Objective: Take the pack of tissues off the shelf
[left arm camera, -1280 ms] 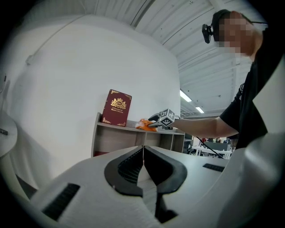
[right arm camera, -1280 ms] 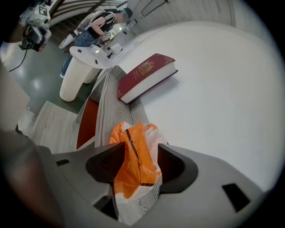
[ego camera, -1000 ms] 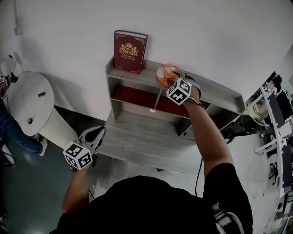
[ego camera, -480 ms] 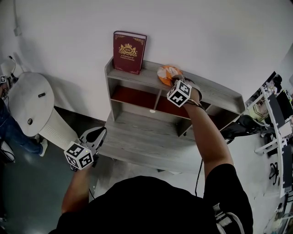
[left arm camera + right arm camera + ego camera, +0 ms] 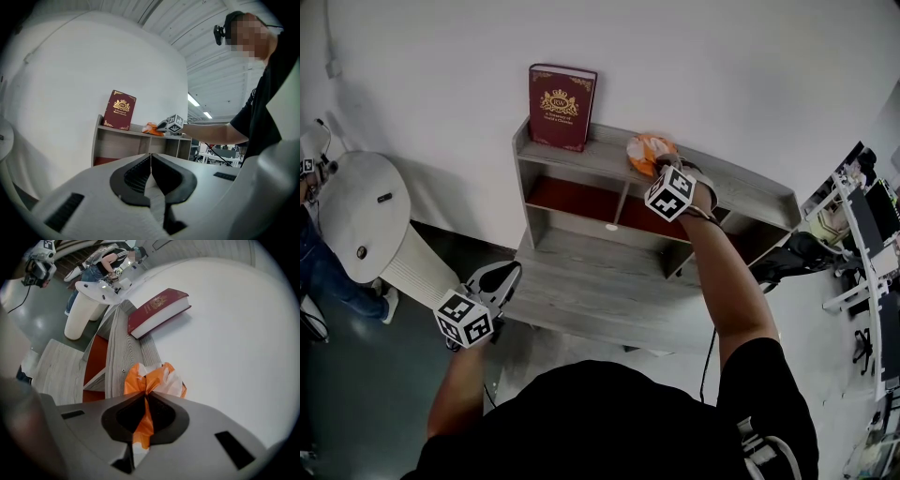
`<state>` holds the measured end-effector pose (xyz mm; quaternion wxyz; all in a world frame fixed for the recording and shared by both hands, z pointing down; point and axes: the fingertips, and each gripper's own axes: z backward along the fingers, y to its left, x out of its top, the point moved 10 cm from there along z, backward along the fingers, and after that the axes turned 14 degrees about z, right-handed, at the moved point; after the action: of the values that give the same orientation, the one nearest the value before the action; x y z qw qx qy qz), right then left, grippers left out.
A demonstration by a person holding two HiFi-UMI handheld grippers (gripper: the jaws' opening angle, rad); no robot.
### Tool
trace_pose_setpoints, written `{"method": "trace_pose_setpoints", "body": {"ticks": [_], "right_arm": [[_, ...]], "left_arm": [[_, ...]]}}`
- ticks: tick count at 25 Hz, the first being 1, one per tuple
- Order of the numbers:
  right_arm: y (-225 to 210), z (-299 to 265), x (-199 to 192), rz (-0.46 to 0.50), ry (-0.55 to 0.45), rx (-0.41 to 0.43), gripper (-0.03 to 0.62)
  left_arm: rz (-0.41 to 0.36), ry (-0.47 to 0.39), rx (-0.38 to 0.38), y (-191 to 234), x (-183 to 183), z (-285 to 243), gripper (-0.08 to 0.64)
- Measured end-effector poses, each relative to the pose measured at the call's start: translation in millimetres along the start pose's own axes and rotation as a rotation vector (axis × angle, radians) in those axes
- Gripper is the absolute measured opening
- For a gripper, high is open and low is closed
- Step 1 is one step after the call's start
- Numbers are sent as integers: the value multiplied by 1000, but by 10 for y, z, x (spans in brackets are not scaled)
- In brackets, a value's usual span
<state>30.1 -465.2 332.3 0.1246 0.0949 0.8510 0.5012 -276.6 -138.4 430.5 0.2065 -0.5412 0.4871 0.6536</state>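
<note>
At the person's near left, low beside the front corner of the shelf [image 5: 581, 157], the left gripper [image 5: 504, 272] hangs level with its jaws together on nothing (its own view shows the pads meeting with only air ahead). It looks parked there to keep out of the way, since this job needs one hand.

Further out, the right arm reaches across the lower board to the top board, where the right gripper [image 5: 653, 165] tilts down onto the pack of tissues [image 5: 643, 146]. Its jaws are clamped on the pack's orange-and-white wrapper, which bunches into a pleat between the pads and trails back through them. That is a pinch on loose film rather than on the pack's body, probably because a soft pack lying flat offers no firmer edge from this angle.

The pack seems to sit on the top board close to the wall, not yet lifted. Beyond it to the left, well apart, a red book [image 5: 562, 105] stands against the white wall, clear of the way out. The grasp looks made and the lift comes next, though thin film may slip or stretch.
</note>
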Motion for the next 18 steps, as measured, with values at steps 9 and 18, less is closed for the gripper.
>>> {"method": "trace_pose_setpoints", "body": {"ticks": [9,18], "right_arm": [[57,625,-114,-21,-3,-52,17],[451,1604,-248,-42,-8,-94,17]], "left_arm": [[-9,27,-58,-53,41,-168,18],[-39,50,-165,-254,102,-508,18]]}}
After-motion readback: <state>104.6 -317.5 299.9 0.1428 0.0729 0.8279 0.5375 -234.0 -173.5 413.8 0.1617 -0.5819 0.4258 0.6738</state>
